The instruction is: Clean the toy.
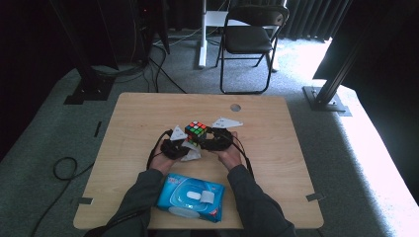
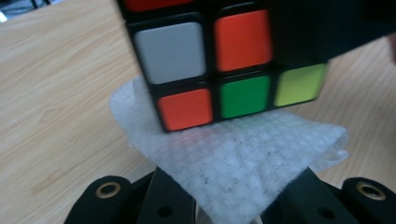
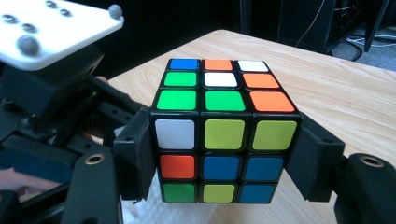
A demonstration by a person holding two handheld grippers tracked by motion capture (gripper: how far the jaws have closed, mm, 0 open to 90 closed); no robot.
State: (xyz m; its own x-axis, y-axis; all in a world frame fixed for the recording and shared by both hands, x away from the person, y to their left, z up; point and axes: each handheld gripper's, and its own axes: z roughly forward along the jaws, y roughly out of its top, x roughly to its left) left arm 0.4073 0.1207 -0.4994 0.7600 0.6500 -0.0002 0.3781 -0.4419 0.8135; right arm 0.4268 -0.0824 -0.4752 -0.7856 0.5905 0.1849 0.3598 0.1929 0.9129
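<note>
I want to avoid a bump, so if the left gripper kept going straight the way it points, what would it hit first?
Most likely the multicoloured puzzle cube. The left gripper, shut on a white textured wipe, points at the cube's lower face, which the right gripper clamps. The wipe's edge seems to reach it first, though depth is unclear.

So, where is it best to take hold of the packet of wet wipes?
Grip the packet of wet wipes across its two long edges, coming from straight above: it lies flat on the table between the forearms. Probably avoid the soft middle with the flap.

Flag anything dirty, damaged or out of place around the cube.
The white wet wipe clamped in the left gripper carries small dark specks. The scrambled colour-tiled puzzle cube, clamped by the right gripper, looks intact.
</note>
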